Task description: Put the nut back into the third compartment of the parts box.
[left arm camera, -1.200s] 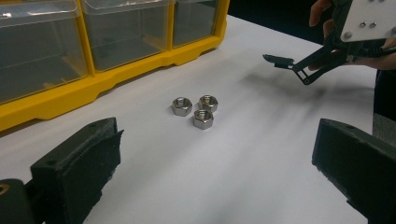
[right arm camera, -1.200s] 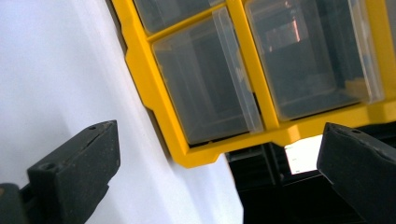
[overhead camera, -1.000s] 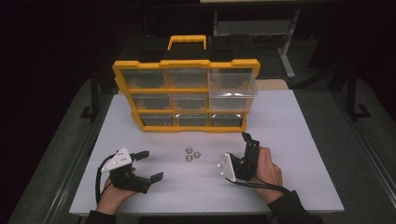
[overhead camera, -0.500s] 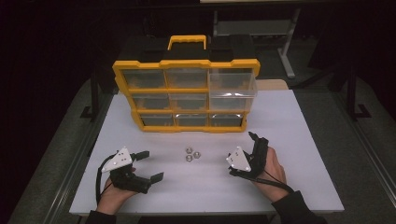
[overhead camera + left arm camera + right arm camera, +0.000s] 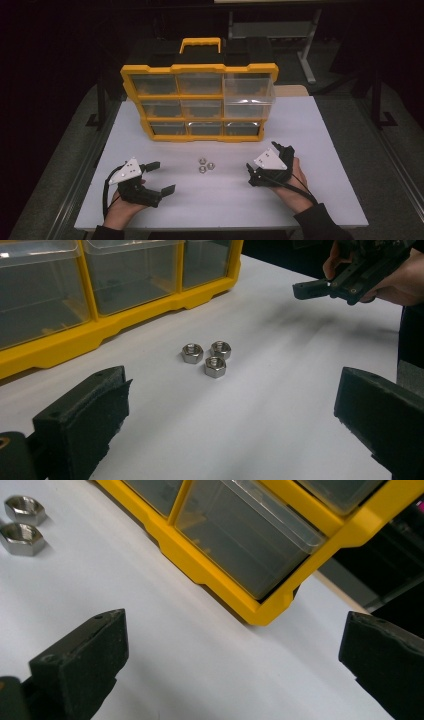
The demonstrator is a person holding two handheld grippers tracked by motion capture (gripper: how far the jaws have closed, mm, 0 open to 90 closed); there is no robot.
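Both pairs of jaws stood wide apart and held nothing. Our left gripper rested low on the white bench, and our right gripper lay near the other edge. Between them, the three steel nuts sat together on the bench, in front of the yellow organizer. We judged that the work was at its beginning, because no nut was lifted or stored. The high view showed one clear drawer pulled out, while the left gripper view showed the nuts touching each other.
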